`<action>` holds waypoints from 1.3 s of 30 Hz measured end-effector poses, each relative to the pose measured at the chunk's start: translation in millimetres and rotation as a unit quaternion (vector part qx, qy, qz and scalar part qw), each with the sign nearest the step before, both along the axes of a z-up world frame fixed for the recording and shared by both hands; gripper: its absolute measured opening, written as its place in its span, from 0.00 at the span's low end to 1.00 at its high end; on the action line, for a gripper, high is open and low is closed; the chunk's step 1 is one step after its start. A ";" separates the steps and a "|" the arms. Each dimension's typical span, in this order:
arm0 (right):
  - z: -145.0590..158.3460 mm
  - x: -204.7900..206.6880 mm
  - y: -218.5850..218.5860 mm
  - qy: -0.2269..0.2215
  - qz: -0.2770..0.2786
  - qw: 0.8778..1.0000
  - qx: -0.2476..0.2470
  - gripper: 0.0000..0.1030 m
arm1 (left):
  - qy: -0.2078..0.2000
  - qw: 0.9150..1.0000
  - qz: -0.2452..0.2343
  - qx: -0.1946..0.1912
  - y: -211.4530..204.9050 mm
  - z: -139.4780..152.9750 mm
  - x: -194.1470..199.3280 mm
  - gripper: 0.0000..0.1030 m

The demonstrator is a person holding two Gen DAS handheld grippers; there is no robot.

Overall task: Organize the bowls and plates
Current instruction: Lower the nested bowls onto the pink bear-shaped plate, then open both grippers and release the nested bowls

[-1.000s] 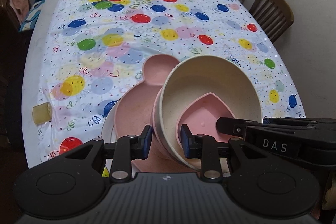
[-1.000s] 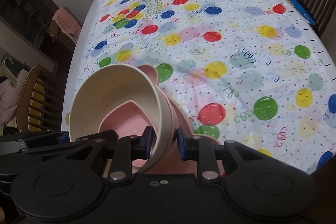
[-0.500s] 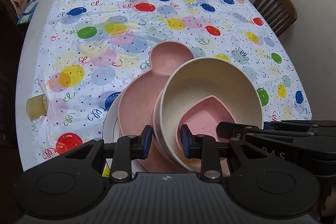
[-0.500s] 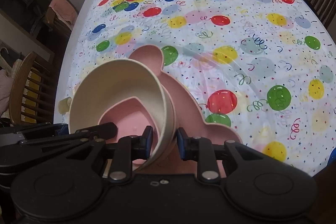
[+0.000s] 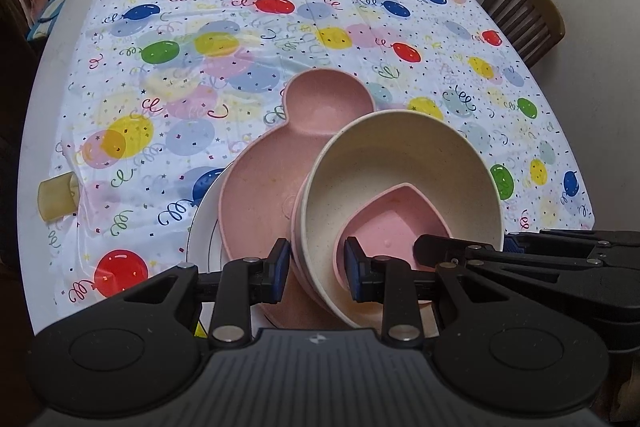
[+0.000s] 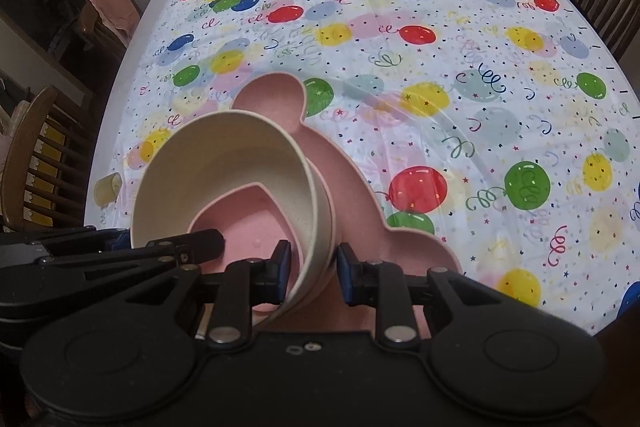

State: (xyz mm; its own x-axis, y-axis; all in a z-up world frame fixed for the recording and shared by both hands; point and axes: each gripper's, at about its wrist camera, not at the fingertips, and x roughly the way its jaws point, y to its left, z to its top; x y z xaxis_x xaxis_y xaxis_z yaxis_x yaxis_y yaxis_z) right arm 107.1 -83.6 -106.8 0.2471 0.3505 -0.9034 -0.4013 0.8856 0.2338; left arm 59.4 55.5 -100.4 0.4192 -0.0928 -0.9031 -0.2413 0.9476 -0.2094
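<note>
left hand-held gripper (image 5: 313, 269): jaws narrowed on the near-left wall of the nested bowls, one pad outside the stack, the other inside against the small pink dish; pinching the rims.
right hand-held gripper (image 6: 313, 269): jaws narrowed the same way on the near-right wall of that stack, one pad inside, one outside; pinching it too.
which hand is nearer: neither; the two grip opposite sides, and each one's black fingers show in the other's view, so I judge this a shared carry.
cream bowl (image 5: 400, 163): directly at 12 o'clock from both grippers, mouth tilted up toward the cameras, sitting in a pink outer bowl (image 5: 297, 227) whose rim just shows.
small pink dish (image 5: 394, 223): teardrop-shaped, lying in the bottom of the cream bowl, its point toward 12 o'clock in the left view.
pink lobed plate (image 5: 272, 163): under and beyond the stack, with a round lobe at 12 o'clock; the stack looks to touch it, though contact is hidden.
white plate (image 5: 202, 227): beneath the pink plate, edge showing at 10 o'clock in the left view.
worktop (image 5: 48, 75): covered by a balloon-print cloth (image 5: 256, 39).
coming move, as judged: set the stack level on the pink plate, then let go.
</note>
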 end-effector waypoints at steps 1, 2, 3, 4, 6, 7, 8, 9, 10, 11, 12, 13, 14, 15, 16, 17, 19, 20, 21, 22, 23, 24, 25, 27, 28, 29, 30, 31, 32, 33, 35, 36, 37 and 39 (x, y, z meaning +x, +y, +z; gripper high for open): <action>-0.2 0.0 0.3 -0.001 0.000 1.000 -0.001 0.23 | 0.001 1.000 0.000 -0.001 0.0 -1.0 0.0 0.27; -0.5 0.1 0.6 -0.001 0.000 1.000 -0.003 0.23 | 0.002 1.000 0.001 0.000 0.2 -1.7 0.2 0.27; -0.8 0.1 0.7 -0.001 0.000 1.000 -0.004 0.23 | 0.001 1.000 0.001 -0.001 0.5 -2.0 0.0 0.27; -1.5 0.2 0.8 -0.001 0.000 1.000 -0.005 0.23 | 0.001 1.000 0.001 -0.002 0.7 -2.2 0.0 0.27; -1.7 -0.2 1.2 -0.002 0.000 1.000 -0.004 0.23 | 0.002 1.000 0.002 -0.003 1.2 -3.2 0.1 0.27; -1.6 -0.1 1.6 -0.003 0.000 1.000 -0.006 0.23 | 0.003 1.000 0.002 -0.002 0.9 -3.4 -0.4 0.28; -1.6 0.0 1.9 -0.004 0.000 1.000 -0.005 0.23 | 0.003 1.000 0.003 -0.002 1.1 -3.9 -0.6 0.27; -1.7 0.0 2.1 -0.004 -0.001 1.000 -0.004 0.24 | 0.003 1.000 0.005 -0.003 1.8 -3.8 -0.8 0.28; -1.7 0.2 2.0 -0.003 0.000 1.000 -0.002 0.26 | 0.003 1.000 0.006 -0.003 2.1 -3.7 -0.9 0.28; -1.5 0.1 2.0 -0.003 0.000 1.000 -0.001 0.26 | 0.001 1.000 0.006 -0.003 2.3 -3.3 -1.4 0.28; -1.3 -0.1 2.3 -0.002 0.002 1.000 0.001 0.27 | 0.000 1.000 0.006 -0.003 2.2 -2.8 -1.7 0.28; -0.9 -0.4 2.5 -0.002 0.003 1.000 0.002 0.28 | -0.001 1.000 0.006 -0.003 2.4 -2.4 -2.1 0.28; -0.5 -0.7 2.8 -0.001 0.004 1.000 0.003 0.29 | -0.003 1.000 0.007 -0.003 3.0 -1.6 -2.5 0.28; 0.0 -1.2 3.0 -0.001 0.005 1.000 0.004 0.29 | -0.004 1.000 0.007 -0.003 3.0 -0.9 -2.9 0.27; 0.4 -1.6 3.0 -0.002 0.005 1.000 0.005 0.30 | -0.005 1.000 0.007 -0.001 2.9 0.1 -3.6 0.28; 0.9 -1.9 2.7 -0.002 0.005 1.000 0.006 0.30 | -0.006 1.000 0.007 0.001 2.9 1.0 -4.2 0.28; 2.0 -2.7 1.8 -0.004 0.005 1.000 0.006 0.30 | -0.008 1.000 0.008 0.004 3.2 2.3 -5.9 0.28; 2.7 -3.1 1.1 -0.004 0.005 1.000 0.008 0.30 | -0.009 1.000 0.009 0.004 3.2 3.1 -6.9 0.28; 3.5 -3.5 0.3 -0.004 0.005 1.000 0.010 0.31 | -0.010 1.000 0.009 0.005 3.3 3.8 -7.9 0.28; 4.6 -4.1 -0.4 -0.005 0.005 1.000 0.012 0.33 | -0.011 1.000 0.009 0.006 3.2 4.6 -9.0 0.29; 6.1 -4.8 -1.2 -0.005 0.007 1.000 0.017 0.35 | -0.013 1.000 0.010 0.008 2.9 5.5 -10.1 0.30; 7.6 -5.5 -1.7 -0.007 0.009 1.000 0.020 0.37 | -0.015 1.000 0.010 0.009 2.9 6.7 -11.6 0.33; 9.6 -6.8 -2.2 -0.011 0.011 1.000 0.022 0.39 | -0.017 1.000 0.011 0.011 2.9 7.8 -13.0 0.38; 13.1 -8.9 -3.1 -0.017 0.015 0.999 0.027 0.41 | -0.022 1.000 0.013 0.014 3.2 10.8 -16.2 0.43; 14.9 -10.1 -3.9 -0.020 0.017 0.999 0.028 0.42 | -0.024 1.000 0.013 0.015 3.5 12.2 -17.7 0.46; 16.2 -11.0 -4.6 -0.022 0.017 0.999 0.029 0.42 | -0.026 0.999 0.013 0.015 3.7 13.6 -19.1 0.47; 17.8 -12.0 -5.9 -0.024 0.018 0.999 0.031 0.43 | -0.028 0.999 0.014 0.016 3.5 15.4 -20.9 0.48; 18.9 -12.8 -7.0 -0.025 0.019 0.999 0.033 0.45 | -0.030 0.999 0.013 0.017 3.3 17.1 -22.5 0.50; 19.9 -13.7 -8.1 -0.027 0.020 0.999 0.034 0.46 | -0.033 0.999 0.012 0.019 3.1 19.1 -24.3 0.50; 21.2 -14.9 -9.1 -0.030 0.021 0.999 0.035 0.48 | -0.037 0.999 0.013 0.021 3.2 21.2 -25.9 0.52; 24.5 -17.6 -11.6 -0.037 0.025 0.998 0.041 0.50 | -0.044 0.999 0.016 0.022 4.0 25.3 -29.7 0.58; 26.9 -19.4 -13.5 -0.041 0.028 0.998 0.045 0.53 | -0.047 0.998 0.016 0.023 4.2 27.4 -31.5 0.63; 29.3 -20.8 -15.3 -0.046 0.029 0.997 0.050 0.55 | -0.052 0.998 0.015 0.024 4.0 29.8 -33.5 0.63; 34.6 -23.7 -18.9 -0.055 0.032 0.996 0.059 0.61 | -0.062 0.998 0.011 0.029 1.7 35.3 -37.9 0.64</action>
